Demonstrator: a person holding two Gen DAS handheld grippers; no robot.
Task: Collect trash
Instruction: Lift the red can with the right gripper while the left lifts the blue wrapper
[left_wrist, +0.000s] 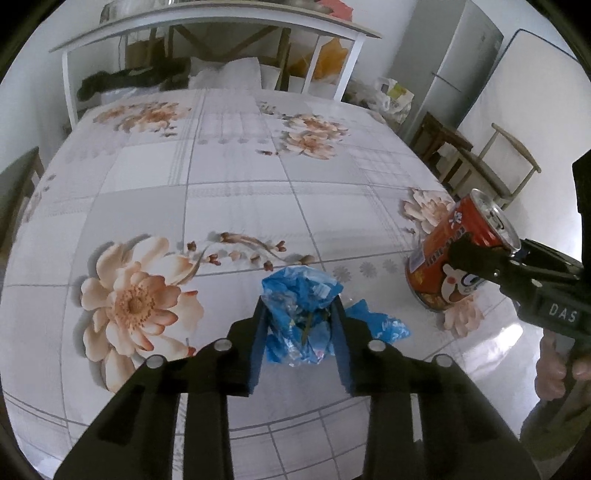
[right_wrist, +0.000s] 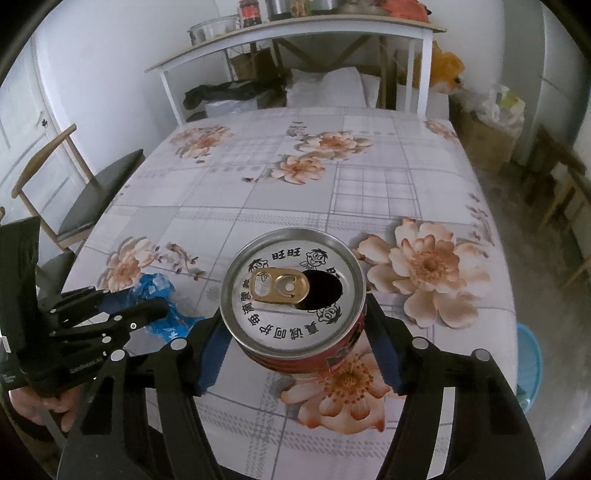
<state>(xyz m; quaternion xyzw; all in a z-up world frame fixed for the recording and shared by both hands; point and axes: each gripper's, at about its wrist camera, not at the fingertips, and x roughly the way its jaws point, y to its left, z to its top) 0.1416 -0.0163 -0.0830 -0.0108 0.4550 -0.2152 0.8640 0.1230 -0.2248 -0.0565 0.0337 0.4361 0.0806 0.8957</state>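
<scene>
The red can (right_wrist: 295, 295) is trash, and so is the crumpled blue wrapper (left_wrist: 299, 317). Both are at the near end of the table (left_wrist: 229, 184), over its flowery cloth.

The right gripper (right_wrist: 299, 325) has the can squeezed between its two blue pads, one on each side. It looks tipped and lifted a bit off the cloth, though I cannot tell for sure that its bottom edge is clear. It is held by the sides, I think, because a round can is easy to pinch that way and will not slip out. The can is open at the top. The gold pull tab is bent back, and the hole is dark, so I cannot tell if any drink is left inside. It may be safer to keep it from tipping more, in case it drips.

The left gripper (left_wrist: 299, 332) is closed on the blue wrapper. The wrapper is bunched up between its pads and pokes out above them. One loose blue bit lies on the cloth just beside it, to the right.

A light blue tub (right_wrist: 532, 365) sits on the floor past the right edge of the table. It could be the bin for the trash. Only its rim shows, so I cannot see what is in it.
</scene>
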